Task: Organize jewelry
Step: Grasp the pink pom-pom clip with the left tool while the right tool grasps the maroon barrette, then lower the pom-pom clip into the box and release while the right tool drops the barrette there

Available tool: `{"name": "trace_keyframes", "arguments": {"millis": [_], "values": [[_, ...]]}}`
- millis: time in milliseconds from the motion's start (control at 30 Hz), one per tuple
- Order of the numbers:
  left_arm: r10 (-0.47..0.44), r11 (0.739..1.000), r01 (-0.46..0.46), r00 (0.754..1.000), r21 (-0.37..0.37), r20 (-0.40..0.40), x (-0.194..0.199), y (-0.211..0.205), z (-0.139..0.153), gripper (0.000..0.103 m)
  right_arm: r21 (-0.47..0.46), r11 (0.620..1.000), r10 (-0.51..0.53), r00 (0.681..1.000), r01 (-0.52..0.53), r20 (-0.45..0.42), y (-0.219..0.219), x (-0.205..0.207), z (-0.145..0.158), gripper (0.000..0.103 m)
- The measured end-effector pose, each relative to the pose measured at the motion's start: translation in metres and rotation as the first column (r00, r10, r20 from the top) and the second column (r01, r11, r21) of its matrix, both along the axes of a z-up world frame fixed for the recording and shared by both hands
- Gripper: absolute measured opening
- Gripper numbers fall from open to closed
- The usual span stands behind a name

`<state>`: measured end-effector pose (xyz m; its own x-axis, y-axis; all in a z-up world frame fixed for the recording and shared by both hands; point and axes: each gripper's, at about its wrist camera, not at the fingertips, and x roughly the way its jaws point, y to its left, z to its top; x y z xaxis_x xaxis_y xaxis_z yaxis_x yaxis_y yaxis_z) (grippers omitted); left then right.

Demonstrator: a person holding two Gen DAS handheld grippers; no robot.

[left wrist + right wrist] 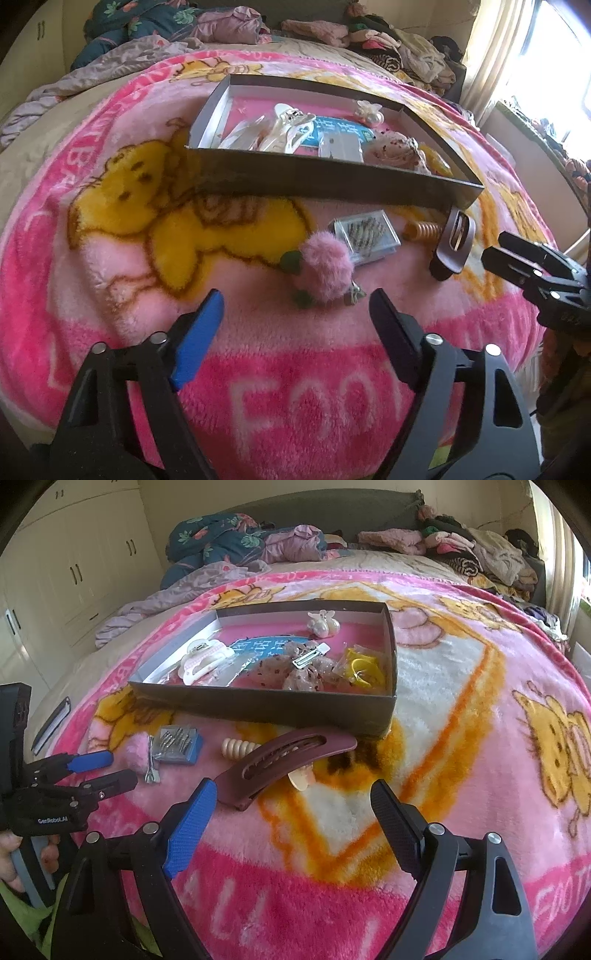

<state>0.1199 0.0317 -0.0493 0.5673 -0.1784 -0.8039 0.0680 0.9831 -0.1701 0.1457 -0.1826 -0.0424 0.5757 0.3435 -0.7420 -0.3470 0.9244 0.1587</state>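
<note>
On the pink cartoon blanket (295, 387) stands a dark shallow box (314, 177) (258, 701) holding white claw clips, a dotted bow, a pearl clip and a yellow piece. In front of it lie a pink fluffy pom-pom clip (325, 273) (135, 755), a clear case of hairpins (365, 236) (177, 744), a ribbed cream hair tie (421, 230) (236, 747) and a maroon hair clip (452, 247) (288, 757). My left gripper (295, 299) (110, 771) is open just short of the pom-pom. My right gripper (293, 786) (495, 247) is open, close before the maroon clip.
Piles of clothes and a floral quilt (221, 539) lie at the bed's far end. White wardrobes (74, 572) line the left wall; a bright curtained window (517, 55) is at the right. A dark flat book (51, 725) lies at the blanket's left edge.
</note>
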Motion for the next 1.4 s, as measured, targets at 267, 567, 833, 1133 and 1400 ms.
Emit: {"name": "trace_keyframes", "arguments": {"millis": [267,567,833,1133,1400], "values": [[-0.004,0.996,0.001,1.000,-0.088,-0.024,0.017,0.001,-0.004,0.045,0.038,0.999,0.000,0.998,0.002,-0.067,0.008,0.019,-0.010,0.083],[-0.007,0.995,0.004,1.000,-0.095,-0.023,0.017,0.006,-0.003,0.027,0.032,0.999,0.026,0.996,-0.023,-0.087,0.025,0.039,-0.017,0.063],[0.003,0.996,-0.004,1.000,-0.084,-0.013,0.012,0.014,0.000,0.023,0.009,1.000,0.030,0.999,-0.030,-0.023,0.030,0.035,-0.011,0.035],[0.018,0.997,-0.018,1.000,-0.078,0.002,0.006,0.021,0.006,0.023,0.008,0.997,0.071,0.997,-0.071,0.011,0.031,0.020,0.002,0.022],[0.027,0.997,-0.025,0.999,-0.079,0.021,-0.001,0.025,0.015,0.023,0.017,0.995,0.103,0.994,-0.103,0.027,0.037,0.012,0.014,0.022]]}}
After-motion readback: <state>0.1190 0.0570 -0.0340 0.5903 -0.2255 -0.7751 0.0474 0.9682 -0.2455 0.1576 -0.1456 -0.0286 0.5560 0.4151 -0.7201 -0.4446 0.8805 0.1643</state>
